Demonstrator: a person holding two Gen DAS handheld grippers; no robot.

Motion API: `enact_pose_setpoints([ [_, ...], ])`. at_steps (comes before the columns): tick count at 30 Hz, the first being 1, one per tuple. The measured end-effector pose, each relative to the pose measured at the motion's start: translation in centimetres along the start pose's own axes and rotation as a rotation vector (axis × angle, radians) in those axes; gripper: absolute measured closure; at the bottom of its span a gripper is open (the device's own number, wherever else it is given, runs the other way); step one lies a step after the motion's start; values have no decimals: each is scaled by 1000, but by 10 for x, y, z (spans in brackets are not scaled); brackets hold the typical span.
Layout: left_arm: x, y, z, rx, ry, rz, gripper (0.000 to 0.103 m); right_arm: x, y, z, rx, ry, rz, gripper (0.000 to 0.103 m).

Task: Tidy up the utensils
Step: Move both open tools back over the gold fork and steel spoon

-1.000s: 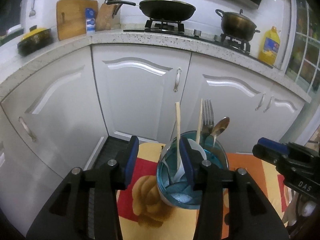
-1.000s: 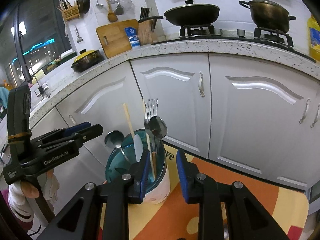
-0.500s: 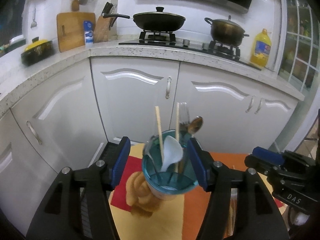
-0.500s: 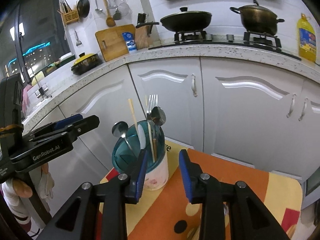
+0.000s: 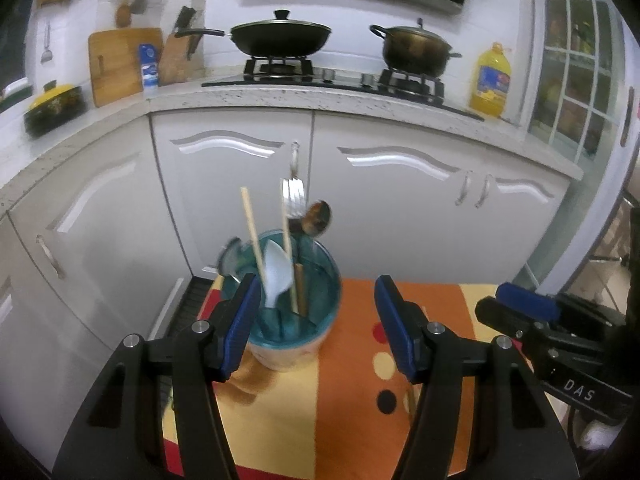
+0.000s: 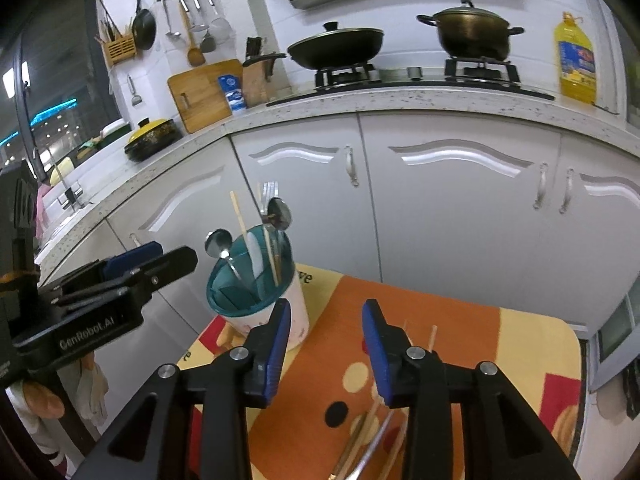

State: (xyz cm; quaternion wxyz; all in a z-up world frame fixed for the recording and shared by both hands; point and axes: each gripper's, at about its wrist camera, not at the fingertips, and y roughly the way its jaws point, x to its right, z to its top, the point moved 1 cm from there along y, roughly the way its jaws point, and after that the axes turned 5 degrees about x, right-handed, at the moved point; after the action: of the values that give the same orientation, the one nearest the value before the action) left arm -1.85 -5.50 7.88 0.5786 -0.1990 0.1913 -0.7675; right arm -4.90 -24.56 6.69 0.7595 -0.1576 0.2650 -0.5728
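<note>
The utensil holder (image 5: pixel 294 320), a white cup with a teal divided insert, stands upright at the near left corner of the table (image 5: pixel 440 320), on its orange and yellow cloth, already carrying chopsticks (image 5: pixel 252 232), a fork (image 5: pixel 294 200), metal spoons and a white plastic spoon (image 5: pixel 277 272). It looks light and top-heavy, so a bump could tip it. More loose utensils (image 6: pixel 372 440), thin chopsticks and what seems a metal handle, lie flat on the cloth at the near edge. They are stiff, slim and slippery, and best pinched across the shaft near the middle. The left hand-held gripper (image 5: pixel 312 320) has just spread wide and holds nothing; the holder sits beside its left finger, untouched. The right hand-held gripper (image 6: pixel 326 340) has just been opening, part open, empty.
</note>
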Motion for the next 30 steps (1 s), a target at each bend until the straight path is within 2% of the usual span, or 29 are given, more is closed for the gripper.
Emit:
enact_pose_setpoints([
  [16,49,2,-24,-44,54,-48,44,24,-23,-23,-17,49,-41,65],
  [30,62,13,-32,-73,71,-56,44,33,-23,-27,-26,65,-52,65],
])
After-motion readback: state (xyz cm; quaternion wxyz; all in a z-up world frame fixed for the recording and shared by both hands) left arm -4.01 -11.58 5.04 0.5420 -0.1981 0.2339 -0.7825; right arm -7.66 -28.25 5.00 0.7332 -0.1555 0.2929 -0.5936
